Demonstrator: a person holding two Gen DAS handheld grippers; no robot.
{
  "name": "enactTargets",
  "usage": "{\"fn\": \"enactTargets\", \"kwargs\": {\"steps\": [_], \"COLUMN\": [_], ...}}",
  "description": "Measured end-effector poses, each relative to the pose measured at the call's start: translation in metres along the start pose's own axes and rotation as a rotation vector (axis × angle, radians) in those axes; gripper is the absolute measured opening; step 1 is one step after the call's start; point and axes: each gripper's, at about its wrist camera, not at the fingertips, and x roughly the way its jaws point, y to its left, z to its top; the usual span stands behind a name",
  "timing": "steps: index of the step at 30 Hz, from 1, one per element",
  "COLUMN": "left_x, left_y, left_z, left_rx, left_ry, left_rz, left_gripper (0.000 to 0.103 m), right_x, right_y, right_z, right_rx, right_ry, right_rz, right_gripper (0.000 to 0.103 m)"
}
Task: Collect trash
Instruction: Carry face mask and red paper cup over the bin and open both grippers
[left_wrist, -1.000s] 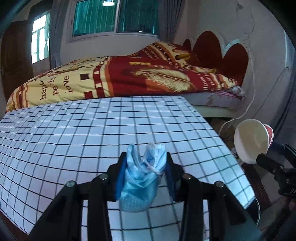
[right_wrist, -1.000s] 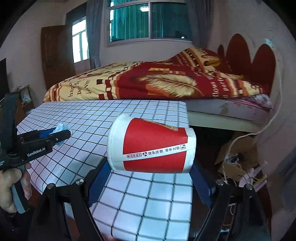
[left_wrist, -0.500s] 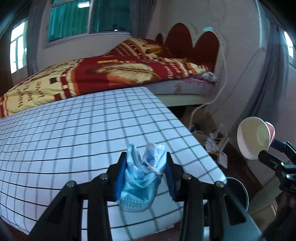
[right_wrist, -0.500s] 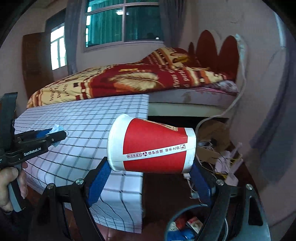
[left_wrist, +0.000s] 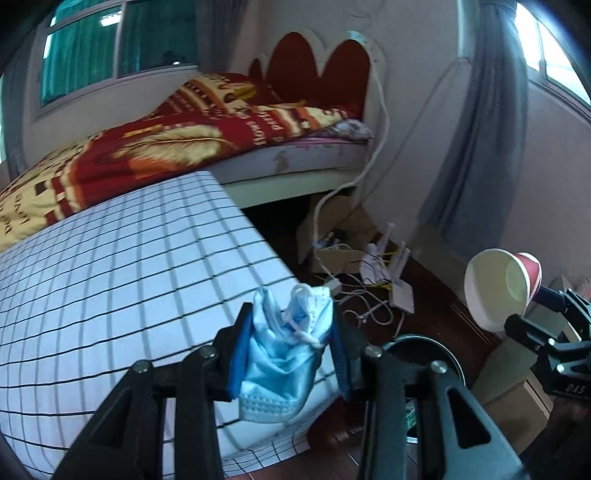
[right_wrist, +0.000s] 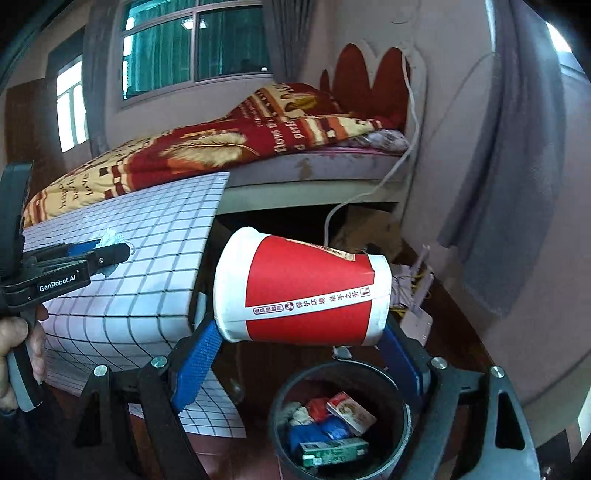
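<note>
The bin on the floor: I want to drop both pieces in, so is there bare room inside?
The bin already holds cartons and wrappers toward its near side; the far part by the rim looks dark and free. The paper cup hangs just above it. The checked table is mostly bare.

Both views: indoor daylight, moderately dim, cool cast. Light enters through the window (right_wrist: 195, 48) behind teal curtains; a small ceiling-lamp reflection shows in its glass. A second window (right_wrist: 72, 107) at far left of the right wrist view is blown out white. Upper right corner of the left wrist view shows another overexposed pane (left_wrist: 554, 55).

Strong fisheye distortion: the grid lines of the checked tablecloth (left_wrist: 129, 277) bow outward; black vignette fills the corners.

Motion blur smears the bedspread (left_wrist: 177, 144) and the tablecloth's grid. The face mask (left_wrist: 284, 354) and paper cup (right_wrist: 303, 288) are comparatively sharp. Deep shadow lies under the bed; the trash bin (right_wrist: 340, 413) interior is dim but readable.
</note>
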Motion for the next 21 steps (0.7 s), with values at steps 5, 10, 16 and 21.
{"fn": "enactTargets", "kwargs": {"steps": [5, 10, 16, 21], "left_x": [0.009, 0.018, 0.034, 0.053], "left_y": [-0.028, -0.059, -0.093, -0.116], "left_z": [-0.007, -0.013, -0.025, -0.036], "left_rx": [0.031, 0.072, 0.131, 0.160], "left_ry": [0.020, 0.041, 0.088, 0.130], "left_rz": [-0.045, -0.096, -0.173, -0.225], "left_gripper": [0.040, 0.040, 0.040, 0.040], "right_x": [-0.002, -0.007, -0.006, 0.002], "right_y": [-0.025, -0.044, -0.063, -0.077], "right_z": [-0.012, -0.027, -0.045, -0.065], "right_rx": [0.030, 0.047, 0.070, 0.071], "right_ry": [0.013, 0.022, 0.048, 0.085], "right_rz": [-0.026, -0.052, -0.069, -0.081], "right_gripper": [0.085, 0.085, 0.086, 0.086]}}
